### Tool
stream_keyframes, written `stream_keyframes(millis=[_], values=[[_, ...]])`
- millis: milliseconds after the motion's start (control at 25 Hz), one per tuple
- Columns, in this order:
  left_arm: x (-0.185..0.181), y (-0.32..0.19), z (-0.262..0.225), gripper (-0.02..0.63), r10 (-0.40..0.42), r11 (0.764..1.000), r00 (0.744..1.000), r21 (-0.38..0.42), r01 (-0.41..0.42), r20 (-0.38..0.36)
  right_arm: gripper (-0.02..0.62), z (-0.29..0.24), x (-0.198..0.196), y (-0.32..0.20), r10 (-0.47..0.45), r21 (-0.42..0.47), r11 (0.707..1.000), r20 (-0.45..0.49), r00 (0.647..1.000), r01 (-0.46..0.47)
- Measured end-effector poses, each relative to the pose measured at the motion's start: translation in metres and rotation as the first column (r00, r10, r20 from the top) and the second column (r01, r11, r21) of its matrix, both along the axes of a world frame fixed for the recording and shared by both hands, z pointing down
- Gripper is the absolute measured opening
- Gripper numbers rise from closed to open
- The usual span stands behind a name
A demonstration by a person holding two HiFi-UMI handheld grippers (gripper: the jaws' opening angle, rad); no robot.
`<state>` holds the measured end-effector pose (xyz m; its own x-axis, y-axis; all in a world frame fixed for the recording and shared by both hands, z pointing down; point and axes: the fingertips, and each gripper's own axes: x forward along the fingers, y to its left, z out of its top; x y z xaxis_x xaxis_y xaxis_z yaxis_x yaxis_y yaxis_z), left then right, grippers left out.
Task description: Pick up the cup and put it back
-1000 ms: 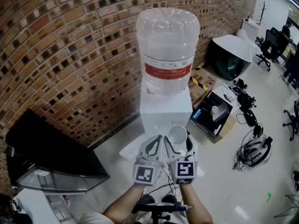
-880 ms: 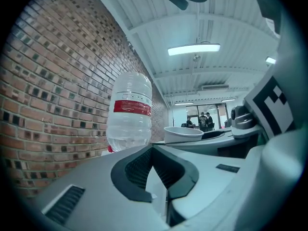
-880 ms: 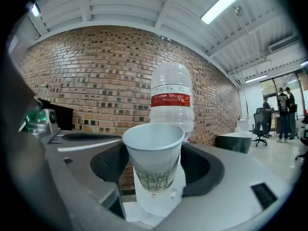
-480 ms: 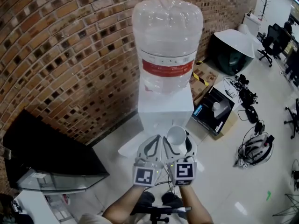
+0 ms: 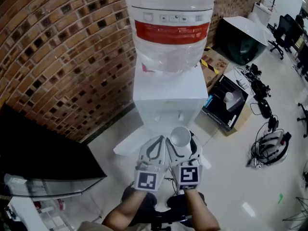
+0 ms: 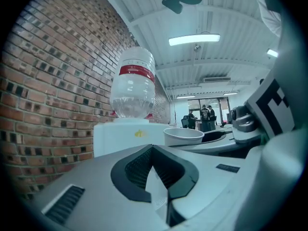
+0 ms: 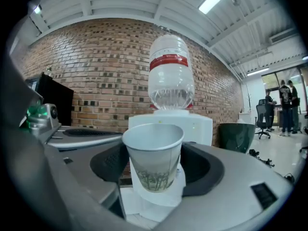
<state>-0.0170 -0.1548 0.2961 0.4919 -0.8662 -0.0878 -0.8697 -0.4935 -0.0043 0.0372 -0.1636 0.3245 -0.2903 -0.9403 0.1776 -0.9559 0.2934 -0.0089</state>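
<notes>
Since the earlier frame the view has closed in on the dispenser: the clear plastic water bottle with a red label band (image 5: 168,28) looms larger, and its top is now cut off by the picture's edge. The bottle stands neck-down on the white box-shaped water dispenser (image 5: 166,100) against the brick wall; how full it is I cannot tell. Just in front of the dispenser, the white paper cup with a green plant print low on its wall (image 5: 181,136) is upright, off the floor, its inside plain white. Farther right, a black open case (image 5: 226,102) lies on the floor with a small white object in it.

The left tongs (image 5: 160,141) are pressed together on nothing. Beside them, the right tongs (image 5: 182,142) stand wide, pinching the cup by both sides of its wall.
</notes>
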Motion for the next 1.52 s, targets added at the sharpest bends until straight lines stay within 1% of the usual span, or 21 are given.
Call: stream_keyframes(millis=[160, 280, 400, 560, 680, 760, 920, 1080, 1160, 1280, 1520], values=[[-0.004, -0.008, 0.066, -0.006, -0.023, 1.000, 1.000, -0.010, 0.023, -0.011, 0.339, 0.070, -0.004, -0.004, -0.016, -0.027, 1.000, -0.002, 1.000, 0.016], [-0.004, -0.014, 0.115, -0.006, -0.036, 0.999, 0.999, 0.000, 0.036, -0.020, 0.339, 0.120, -0.003, -0.011, -0.024, -0.019, 1.000, -0.006, 1.000, 0.024], [-0.001, -0.019, 0.172, -0.006, -0.029, 1.000, 1.000, -0.001, 0.029, -0.012, 0.339, 0.177, -0.002, -0.018, -0.025, -0.014, 1.000, -0.006, 1.000, 0.025], [-0.005, -0.032, 0.245, -0.006, -0.041, 0.999, 0.999, 0.003, 0.041, -0.019, 0.339, 0.252, -0.004, -0.031, -0.038, -0.014, 0.999, -0.030, 0.999, 0.037], [-0.002, -0.041, 0.293, -0.006, -0.037, 0.999, 0.999, 0.005, 0.037, -0.025, 0.339, 0.301, 0.000, -0.040, -0.020, -0.008, 1.000, -0.022, 1.000, 0.020], [0.000, -0.046, 0.324, -0.006, -0.035, 0.999, 0.999, -0.004, 0.035, -0.024, 0.339, 0.335, 0.002, -0.046, -0.021, -0.015, 1.000, -0.033, 0.999, 0.020], [0.002, -0.057, 0.376, -0.006, -0.030, 0.999, 0.999, 0.012, 0.030, -0.020, 0.339, 0.391, 0.005, -0.058, -0.013, -0.011, 1.000, -0.040, 0.999, 0.012], [0.005, -0.069, 0.414, -0.006, -0.045, 0.999, 0.999, 0.012, 0.045, -0.031, 0.339, 0.436, 0.007, -0.066, -0.019, -0.019, 1.000, -0.056, 0.998, 0.018], [0.007, -0.074, 0.426, -0.006, -0.052, 0.999, 0.998, 0.011, 0.052, -0.032, 0.339, 0.451, 0.007, -0.069, -0.009, -0.028, 1.000, -0.032, 0.999, 0.008], [0.011, -0.080, 0.444, -0.006, -0.056, 0.998, 0.998, -0.019, 0.056, -0.020, 0.339, 0.469, 0.012, -0.079, 0.007, -0.027, 1.000, -0.007, 1.000, -0.007], [0.010, -0.097, 0.473, -0.006, -0.076, 0.996, 0.997, -0.043, 0.075, -0.015, 0.339, 0.524, 0.016, -0.117, -0.010, -0.039, 0.999, 0.018, 1.000, 0.011]])
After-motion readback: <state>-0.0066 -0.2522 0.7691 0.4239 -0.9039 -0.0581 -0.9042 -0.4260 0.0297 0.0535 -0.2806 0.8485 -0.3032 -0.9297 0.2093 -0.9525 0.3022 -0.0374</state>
